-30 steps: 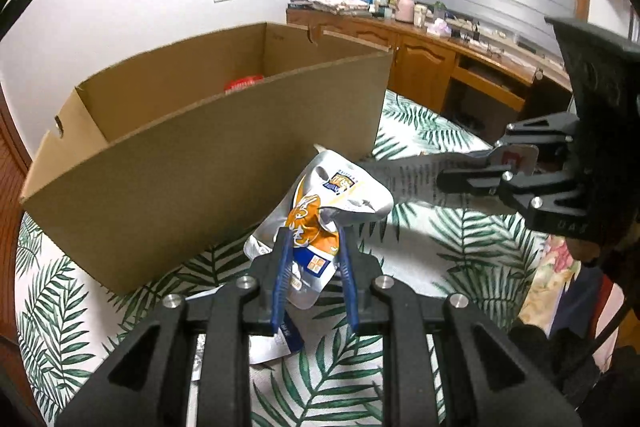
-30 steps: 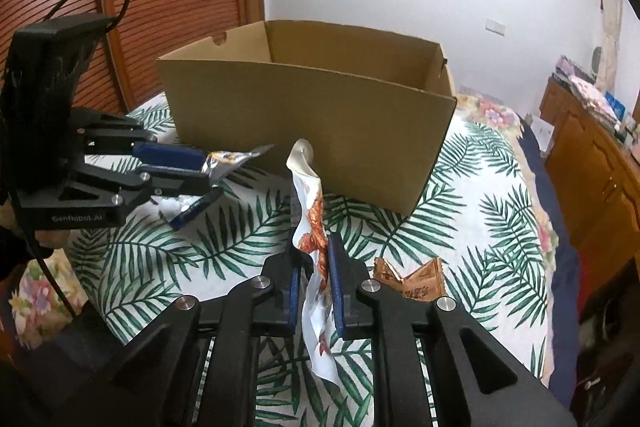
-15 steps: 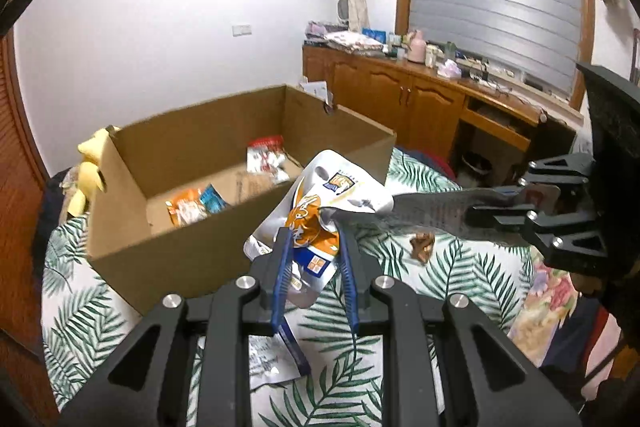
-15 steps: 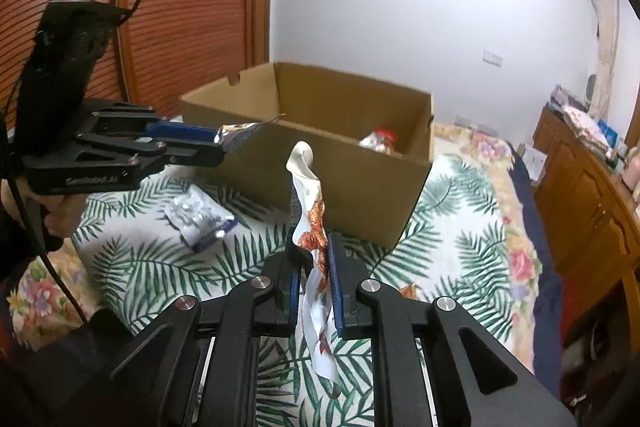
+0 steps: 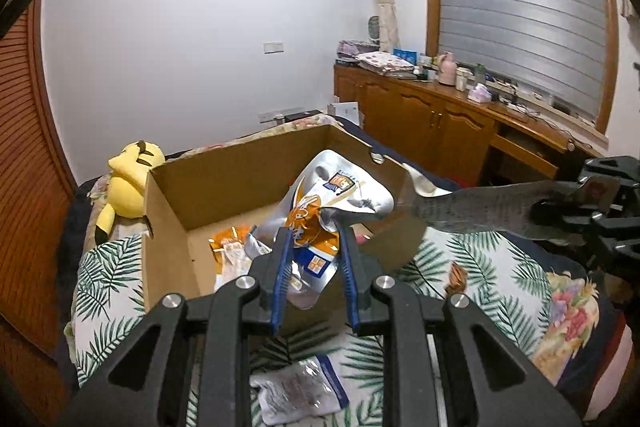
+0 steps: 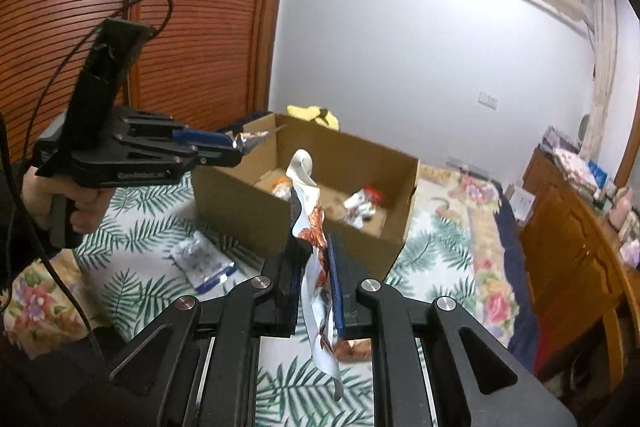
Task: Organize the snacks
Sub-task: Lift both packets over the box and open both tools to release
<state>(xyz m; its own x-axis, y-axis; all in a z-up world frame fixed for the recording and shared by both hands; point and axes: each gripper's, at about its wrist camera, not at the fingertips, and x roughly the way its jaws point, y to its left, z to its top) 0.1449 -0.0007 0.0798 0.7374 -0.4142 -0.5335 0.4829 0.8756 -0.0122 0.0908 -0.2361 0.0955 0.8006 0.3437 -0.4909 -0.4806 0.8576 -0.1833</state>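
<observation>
Landmark: open cardboard box (image 5: 240, 183), plain brown corrugated board, rectangular, matte, flaps gone or folded down, sitting on a palm-leaf print cloth (image 5: 480, 267).

Left gripper (image 5: 314, 255): black plastic body, blue ribbed pads. Fingers pinch a silver-and-orange foil pouch (image 5: 340, 195), crinkled, shiny, puffed at the top. Pouch is held over the box's near wall, long axis running up and away from the pads toward the box interior, top edge tilted to the right.

Right gripper (image 6: 316, 267): same build. Fingers pressed tight on a thin white-and-red-brown wrapper (image 6: 308, 219), flat and limp, seen edge-on. Long axis near vertical; upper end curls toward the box, lower end hangs below the pads. It is held just before the box's near wall.

Inside the box: several glossy packets on the floor, an orange packet (image 5: 230, 243) at the left end, a red-and-white packet (image 6: 362, 203) toward the right end.

Outside the box, on the cloth before its near wall: a clear packet with a blue edge (image 5: 300, 391), lying flat. Yellow plush toy (image 5: 128, 183) behind the box's left end.
</observation>
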